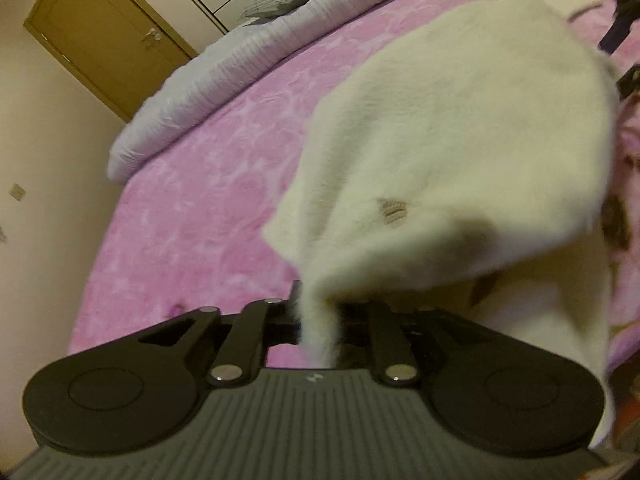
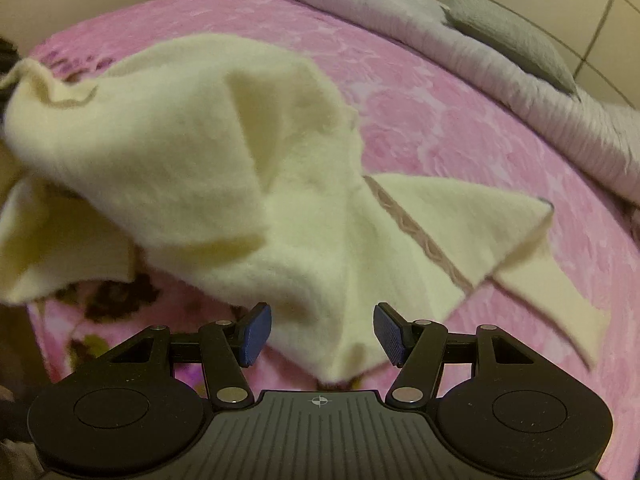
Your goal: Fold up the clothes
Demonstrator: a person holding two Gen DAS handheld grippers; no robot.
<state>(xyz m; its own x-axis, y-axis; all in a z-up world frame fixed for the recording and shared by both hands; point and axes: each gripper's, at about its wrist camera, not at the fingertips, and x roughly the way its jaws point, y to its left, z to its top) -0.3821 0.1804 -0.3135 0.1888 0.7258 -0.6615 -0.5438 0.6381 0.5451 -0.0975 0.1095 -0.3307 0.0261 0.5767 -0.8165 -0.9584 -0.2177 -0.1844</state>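
left gripper (image 1: 318, 320) fingers buried in cream sweater (image 1: 460, 152), clamped on a pinch (pads unseen); only right view shows right gripper (image 2: 322, 334) fingers apart, blue pads (image 2: 256, 334) not pressing.

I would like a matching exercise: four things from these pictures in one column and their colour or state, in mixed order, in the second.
1. left gripper
2. right gripper
3. blanket
4. door

a. brown, shut
b. jaws apart, cloth between them
c. pink, spread on the bed
d. closed on a cream garment

Pairs: 1-d, 2-b, 3-c, 4-a
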